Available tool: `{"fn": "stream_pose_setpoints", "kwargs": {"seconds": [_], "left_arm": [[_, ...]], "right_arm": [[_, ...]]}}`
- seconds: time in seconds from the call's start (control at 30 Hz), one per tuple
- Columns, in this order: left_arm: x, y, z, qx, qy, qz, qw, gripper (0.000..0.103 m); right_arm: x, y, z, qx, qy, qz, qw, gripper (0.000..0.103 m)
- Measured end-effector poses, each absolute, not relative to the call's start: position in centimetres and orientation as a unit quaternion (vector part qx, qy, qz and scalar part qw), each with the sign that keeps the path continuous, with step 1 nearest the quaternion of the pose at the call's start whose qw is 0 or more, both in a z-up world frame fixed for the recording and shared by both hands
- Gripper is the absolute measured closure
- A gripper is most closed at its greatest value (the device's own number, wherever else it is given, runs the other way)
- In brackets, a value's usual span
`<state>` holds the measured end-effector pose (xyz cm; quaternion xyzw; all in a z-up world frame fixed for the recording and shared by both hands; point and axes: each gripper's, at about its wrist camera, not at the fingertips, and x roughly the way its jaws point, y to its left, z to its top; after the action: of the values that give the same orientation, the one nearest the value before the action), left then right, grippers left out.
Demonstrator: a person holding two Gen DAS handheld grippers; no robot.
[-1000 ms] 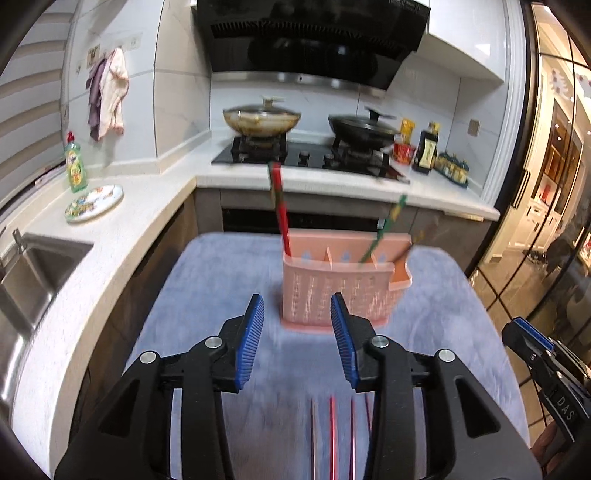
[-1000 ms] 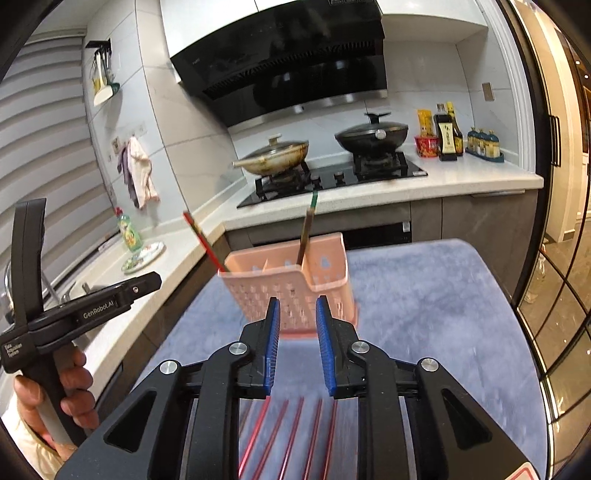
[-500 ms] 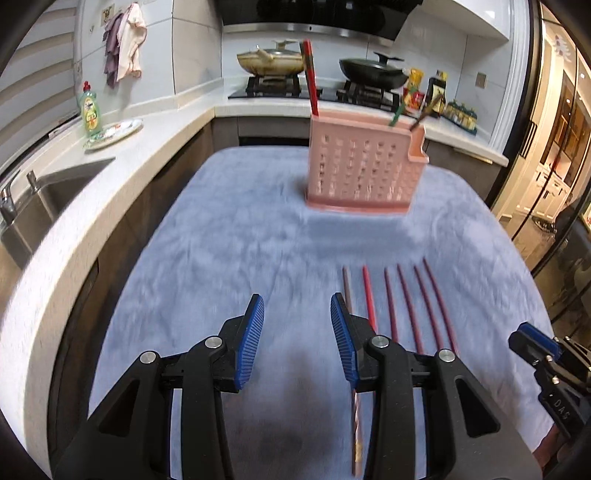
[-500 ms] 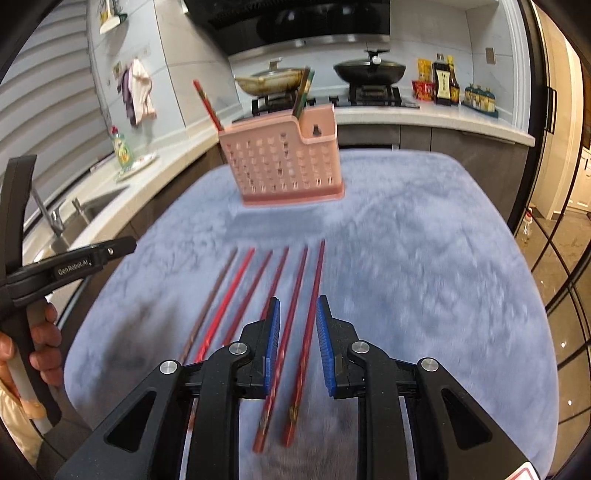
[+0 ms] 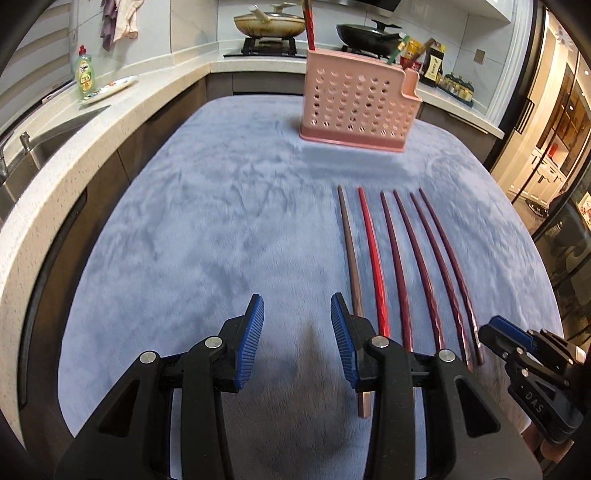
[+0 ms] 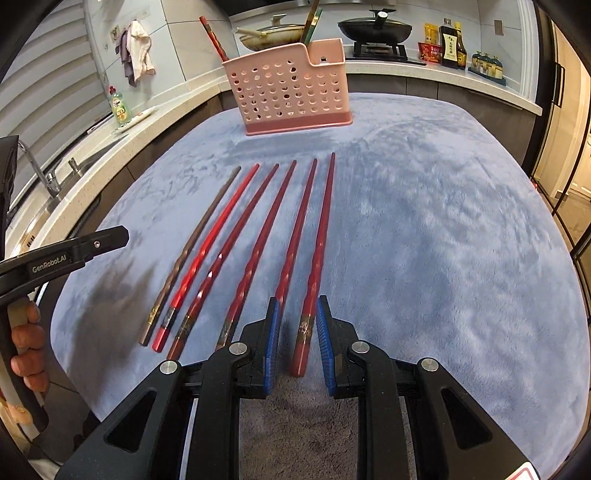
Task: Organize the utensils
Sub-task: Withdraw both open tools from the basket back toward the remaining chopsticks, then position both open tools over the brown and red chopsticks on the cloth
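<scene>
On the blue-grey plush cloth [image 6: 424, 229] that covers the table, six long chopsticks lie side by side, with thin tips toward the far end. From the left they are one brown chopstick [image 6: 195, 251], one bright red chopstick [image 6: 218, 243], and four dark red chopsticks with twisted shafts. The rightmost dark red chopstick [image 6: 317, 258] has its thick end between the blue ribbed pads of the right gripper [image 6: 295, 343]. This gripper is parted only a little, and the pads stand on both sides of the chopstick end without closing on it; whether they touch it I cannot tell. The next dark red chopstick [image 6: 293, 236] passes just beside the left pad, on its outer side.

The left gripper [image 5: 297, 339] is spread wide and holds nothing. It hovers over bare cloth, to the left of the row. The brown chopstick [image 5: 349, 251] runs under its right finger [image 5: 341, 343], and the thick end comes out below it.

At the far end of the cloth stands a pink plastic utensil holder with round holes [image 6: 290, 88], upright, well apart from the row. One red chopstick [image 6: 214, 38] leans out of its left part, and a green-tipped and a brown stick [image 6: 310, 22] rise from its right part. Behind it is a white kitchen counter [image 6: 424, 70] with a black wok [image 6: 375, 26] on the stove.
</scene>
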<state>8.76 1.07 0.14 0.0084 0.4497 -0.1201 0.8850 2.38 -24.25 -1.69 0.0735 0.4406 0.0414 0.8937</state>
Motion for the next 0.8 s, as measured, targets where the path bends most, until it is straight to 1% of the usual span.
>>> {"fn": "stream_pose_setpoints", "kwargs": {"seconds": [0.07,0.1,0.37,0.67,0.8], "left_arm": [[8.4,1.0,-0.3,0.009,0.455,-0.122,0.882,0.058],[8.2,1.0,-0.5,0.008,0.455,-0.123,0.882,0.057],[7.2,0.3,-1.6,0.017,0.470,-0.135,0.872,0.056],[6.4,-0.8,-2.0,0.028,0.475,-0.152,0.866,0.055],[6.0,-1.4,-2.4,0.033,0.481,-0.160,0.862,0.055]], "right_arm": [[2.3,-24.1,-2.0,0.072,0.445,0.041,0.892,0.082],[2.3,-24.1,-2.2,0.071,0.447,0.041,0.891,0.082],[2.3,-24.0,-3.1,0.070,0.455,0.041,0.887,0.083],[2.2,-24.7,-3.4,0.079,0.453,0.032,0.887,0.094],[2.1,-24.9,-3.4,0.085,0.452,0.031,0.887,0.094]]}}
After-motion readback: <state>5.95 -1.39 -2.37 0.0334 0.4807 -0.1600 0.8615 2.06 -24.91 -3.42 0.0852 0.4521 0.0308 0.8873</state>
